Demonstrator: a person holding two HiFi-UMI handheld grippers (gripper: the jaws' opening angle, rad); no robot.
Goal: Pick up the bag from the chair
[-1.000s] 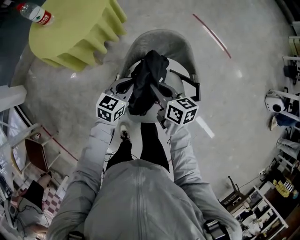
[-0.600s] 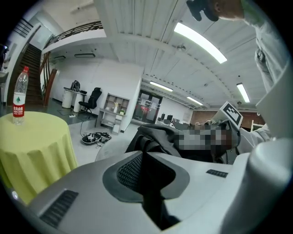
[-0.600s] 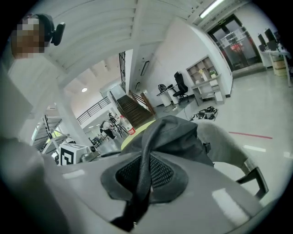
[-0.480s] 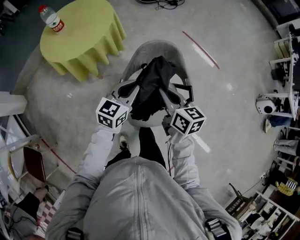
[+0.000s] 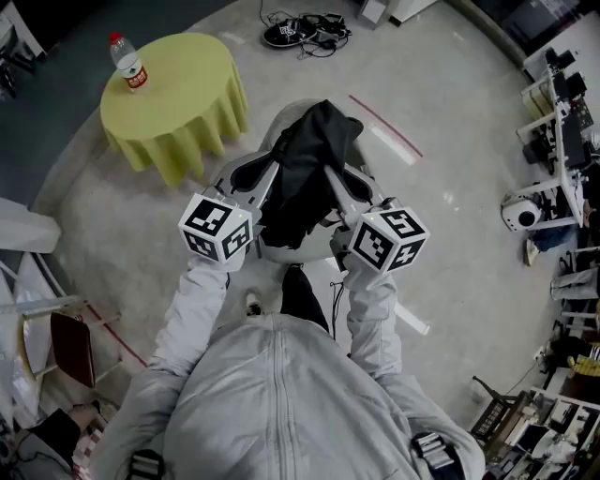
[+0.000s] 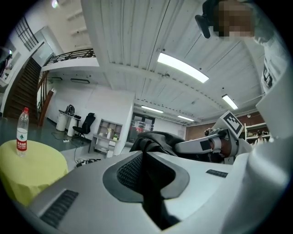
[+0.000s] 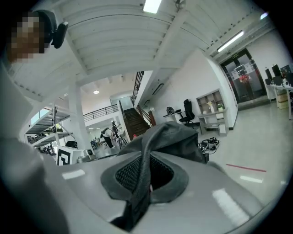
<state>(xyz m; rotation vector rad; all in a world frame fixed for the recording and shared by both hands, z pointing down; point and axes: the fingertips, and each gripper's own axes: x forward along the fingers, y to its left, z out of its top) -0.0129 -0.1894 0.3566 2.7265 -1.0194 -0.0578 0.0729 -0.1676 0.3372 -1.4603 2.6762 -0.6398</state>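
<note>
A black bag (image 5: 305, 169) hangs between my two grippers, above the chair (image 5: 281, 251), of which only a pale strip of seat shows under it. My left gripper (image 5: 265, 176) is shut on a black strap of the bag (image 6: 153, 192), and the bag's bulk (image 6: 153, 139) rises just past its jaws. My right gripper (image 5: 336, 180) is likewise shut on a strap (image 7: 137, 192) that runs up to the bag (image 7: 176, 137). Both grippers point up and away from the person, side by side. The right gripper (image 6: 208, 144) also shows across the bag in the left gripper view.
A round table with a yellow cloth (image 5: 178, 98) stands at the far left, with a water bottle (image 5: 127, 61) on it. Shoes and cables (image 5: 302, 28) lie on the floor beyond. A red line (image 5: 384, 127) marks the floor. Shelves and equipment (image 5: 562, 141) crowd the right side.
Both grippers have risen with the bag, which now hangs higher over the chair. More of the yellow table and far floor has come into view.
</note>
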